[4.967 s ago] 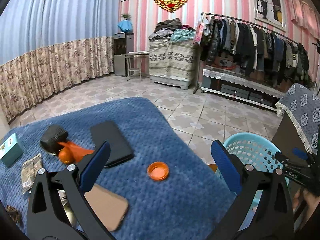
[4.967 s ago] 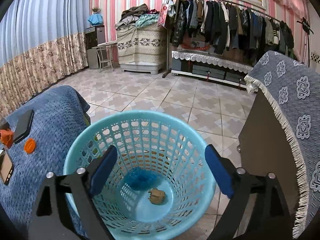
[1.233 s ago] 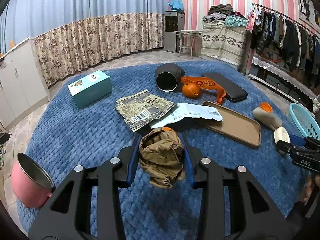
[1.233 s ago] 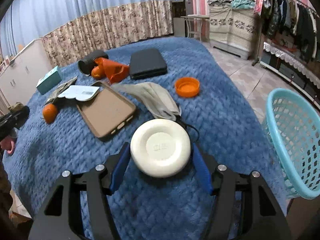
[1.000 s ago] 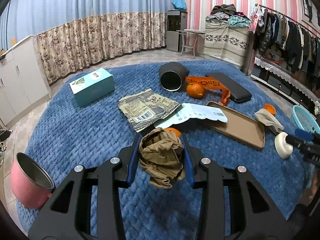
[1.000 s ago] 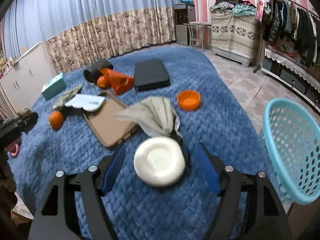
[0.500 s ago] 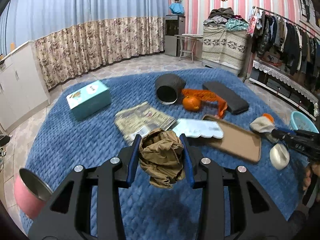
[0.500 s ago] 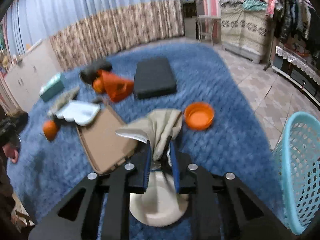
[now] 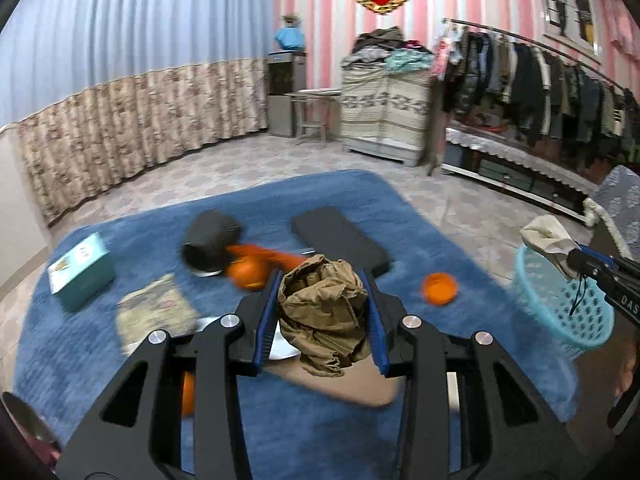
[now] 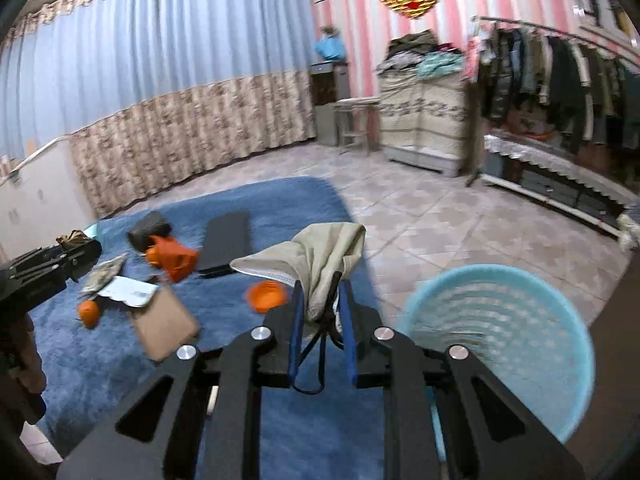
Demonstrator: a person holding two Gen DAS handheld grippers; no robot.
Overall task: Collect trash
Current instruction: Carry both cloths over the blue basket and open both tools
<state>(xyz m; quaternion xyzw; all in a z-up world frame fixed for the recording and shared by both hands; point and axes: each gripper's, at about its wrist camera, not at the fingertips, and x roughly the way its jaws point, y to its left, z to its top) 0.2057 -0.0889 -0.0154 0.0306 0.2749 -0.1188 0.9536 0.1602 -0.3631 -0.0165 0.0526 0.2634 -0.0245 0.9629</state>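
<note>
Paper, brown and crumpled (image 9: 324, 312), sits pinched in the left gripper (image 9: 323, 316); the right gripper (image 10: 322, 320) pinches a limp beige cloth (image 10: 320, 256).

Both views look forward and somewhat downward along their own fingers from close above the blue blanket (image 9: 100, 344), facing the far curtain and striped wall. The left wrist view sits further left, the right one nearer the cyan basket (image 10: 520, 320). Both share the blanket's clutter, the basket (image 9: 560, 312) and the far clothes rack (image 9: 540, 80)
</note>
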